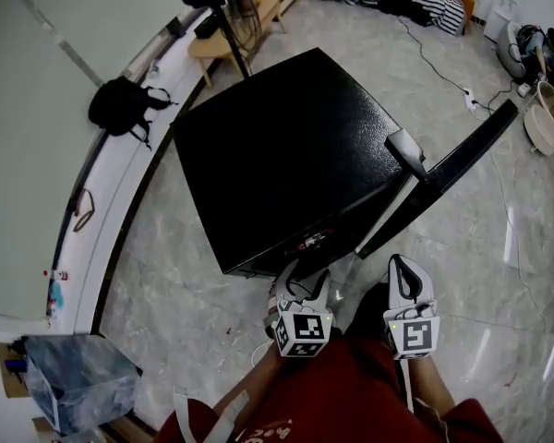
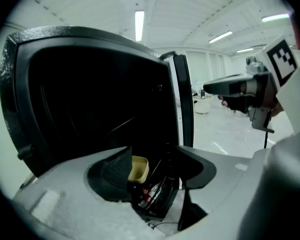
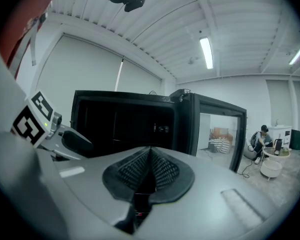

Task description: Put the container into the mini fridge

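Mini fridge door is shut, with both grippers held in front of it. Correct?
No. The head view shows the mini fridge door swung open, not shut. The left gripper and right gripper are held in front of it.

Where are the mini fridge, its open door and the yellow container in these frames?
mini fridge (image 1: 286, 155): head view, centre of its black top.
open door (image 1: 452, 166): head view, middle of its dark edge.
yellow container (image 2: 139, 168): left gripper view, its visible side wall.
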Demonstrator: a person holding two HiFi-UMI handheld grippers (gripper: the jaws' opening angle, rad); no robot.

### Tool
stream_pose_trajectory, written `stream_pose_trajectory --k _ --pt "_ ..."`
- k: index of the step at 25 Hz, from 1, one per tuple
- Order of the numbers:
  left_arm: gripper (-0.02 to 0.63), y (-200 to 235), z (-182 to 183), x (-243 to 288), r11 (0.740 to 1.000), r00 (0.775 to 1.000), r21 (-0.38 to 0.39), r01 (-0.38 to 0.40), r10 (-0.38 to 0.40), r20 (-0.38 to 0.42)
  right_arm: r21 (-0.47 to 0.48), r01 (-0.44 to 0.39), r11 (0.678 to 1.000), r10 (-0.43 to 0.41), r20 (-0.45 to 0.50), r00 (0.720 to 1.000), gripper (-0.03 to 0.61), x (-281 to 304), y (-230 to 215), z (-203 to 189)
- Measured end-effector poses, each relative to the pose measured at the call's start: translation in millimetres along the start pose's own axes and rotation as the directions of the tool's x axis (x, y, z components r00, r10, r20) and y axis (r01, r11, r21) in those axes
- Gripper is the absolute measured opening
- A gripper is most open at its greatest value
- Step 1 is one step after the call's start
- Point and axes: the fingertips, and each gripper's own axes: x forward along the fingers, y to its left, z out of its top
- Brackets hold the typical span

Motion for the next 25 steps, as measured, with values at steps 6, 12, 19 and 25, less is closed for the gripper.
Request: stream_pose_trajectory --k 6,12,19,25 --pt "0.264 3.1 31.6 -19.5 0.994 0.987 -0.101 0.042 -0.026 0.156 0.014 0.026 1.0 -0.027 0.026 0.999 0.0 -1.7 -4.0 12.1" --pt "0.262 12.1 63.4 -36.3 0.991 0.948 -0.129 0.047 -0.004 0.317 0.009 0.047 0.999 -0.047 0.047 0.998 0.0 -8.3 -9.9 20.8" --pt "0.252 10.9 89.7 -54.5 0.977 0.891 -0.19 0.102 -0.005 0.454 0.011 0.07 0.998 -0.07 0.071 0.995 0.0 -14.8 -16.7 31.5" --pt "0.2 11.9 89.1 -55.3 0.974 0.888 -0.197 0.107 -0.005 0.459 0.023 0.078 0.997 -0.08 0.075 0.994 0.0 -15.5 -18.7 33.9"
